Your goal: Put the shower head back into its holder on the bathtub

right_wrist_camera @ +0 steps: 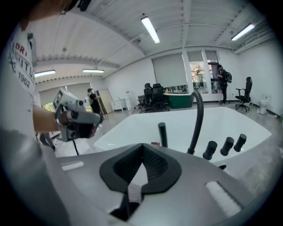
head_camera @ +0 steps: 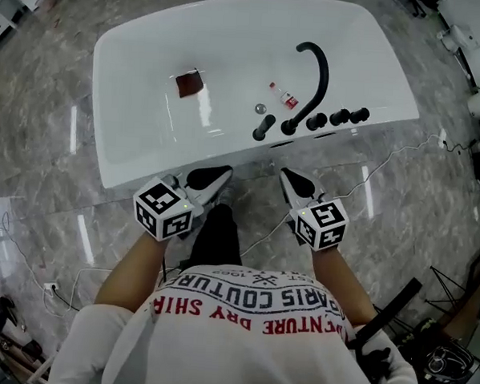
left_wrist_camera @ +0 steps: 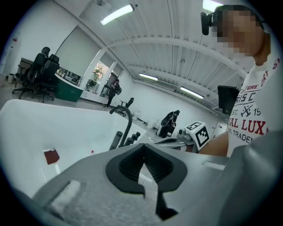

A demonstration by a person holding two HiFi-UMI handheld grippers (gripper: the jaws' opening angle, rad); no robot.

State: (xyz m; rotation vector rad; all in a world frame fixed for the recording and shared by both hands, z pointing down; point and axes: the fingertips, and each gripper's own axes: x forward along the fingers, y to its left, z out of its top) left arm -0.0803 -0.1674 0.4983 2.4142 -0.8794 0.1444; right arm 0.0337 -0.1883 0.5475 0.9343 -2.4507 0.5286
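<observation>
Both grippers are clear of the bathtub (head_camera: 138,154), side by side over the marble floor (head_camera: 48,177) on its near side.

Left gripper (head_camera: 217,175): in its own view I see the fingers (left_wrist_camera: 131,166) pressed together, with nothing between them.

Right gripper (head_camera: 291,179): its fingers (right_wrist_camera: 155,167) are likewise closed tip to tip and empty. The two grippers are apart from each other, with a dark gap between them in the head view.

Shower head (head_camera: 263,128): a black stick standing on the tub's near rim, ahead of both sets of fingertips and roughly between their lines. It is well apart from both and neither touches it. From the right gripper view it stands upright, just above and to the right of the closed tips. I cannot make out the holder itself as a separate part.

Just beyond the right fingertips, to the right of the shower head, is the base of the curved black spout (head_camera: 317,71). Further right is a row of three black knobs (head_camera: 339,117).

Inside the tub, well ahead of the left fingertips, lies a dark red square (head_camera: 189,82). A small red-and-white item (head_camera: 283,95) and the round drain (head_camera: 260,109) lie beyond the shower head.
</observation>
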